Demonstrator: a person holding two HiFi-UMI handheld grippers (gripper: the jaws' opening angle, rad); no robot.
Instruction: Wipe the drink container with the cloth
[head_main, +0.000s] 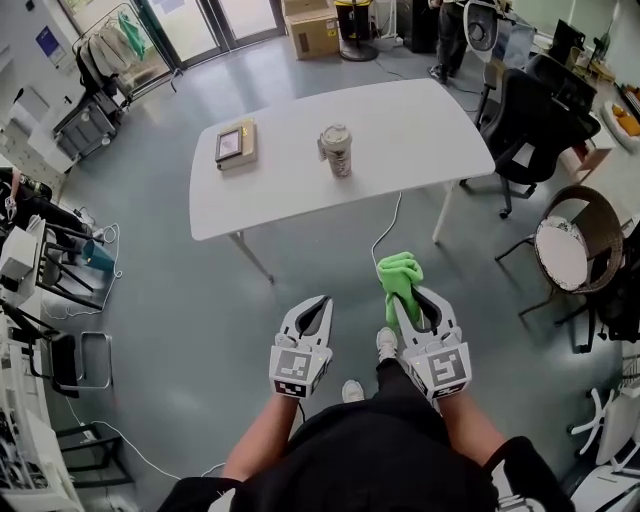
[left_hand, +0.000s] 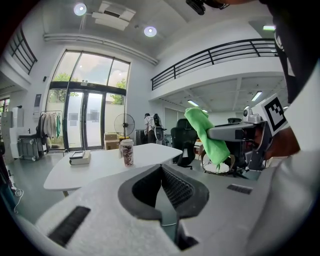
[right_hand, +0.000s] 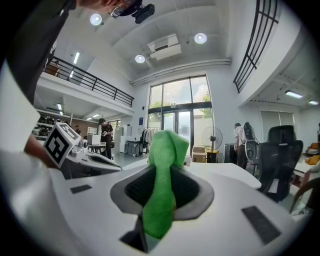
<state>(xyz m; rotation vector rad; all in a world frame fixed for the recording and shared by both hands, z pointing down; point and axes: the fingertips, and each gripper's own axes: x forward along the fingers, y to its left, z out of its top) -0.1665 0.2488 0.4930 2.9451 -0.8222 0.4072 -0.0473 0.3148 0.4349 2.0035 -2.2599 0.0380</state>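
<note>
Low in the head view, the right gripper (head_main: 408, 298) clenches the green cloth (head_main: 398, 272); the left gripper (head_main: 320, 303) beside it is closed on nothing. The drink container (head_main: 336, 150) stands upright on the white table (head_main: 420, 130), upper centre.

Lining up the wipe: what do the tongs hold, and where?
Right tongs clamp the green cloth by its lower length; bunched end pokes out. Left tongs: shut, empty.
</note>
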